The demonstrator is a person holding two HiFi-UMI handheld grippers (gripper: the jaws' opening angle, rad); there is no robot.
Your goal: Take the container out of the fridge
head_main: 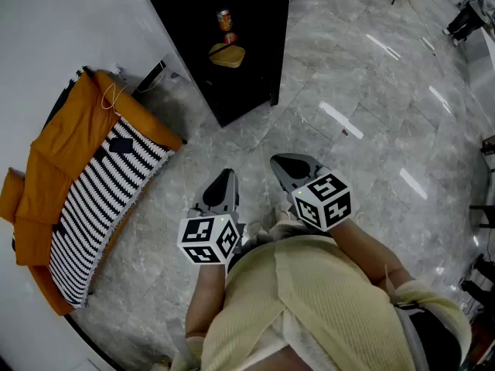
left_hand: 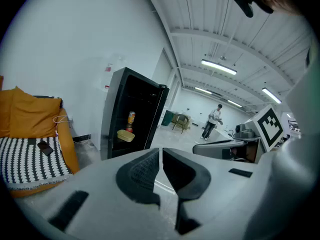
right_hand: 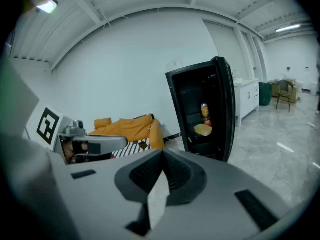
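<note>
Fridge (head_main: 255, 68) stands open at the top middle of the head view. The yellow container (head_main: 227, 55) is on its shelf, with a can (head_main: 224, 19) behind it and a small reddish thing between them that's too tiny to make out. Lower centre, well apart from it, the left hand-held gripper (head_main: 227, 175) and right hand-held gripper (head_main: 278, 161) both have jaws pressed together with nothing in them. The orange couch (head_main: 46, 161) gets cut off at the left edge.

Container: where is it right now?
The container shows top centre in the head view, on a shelf inside the open fridge, just in front of the can.
</note>
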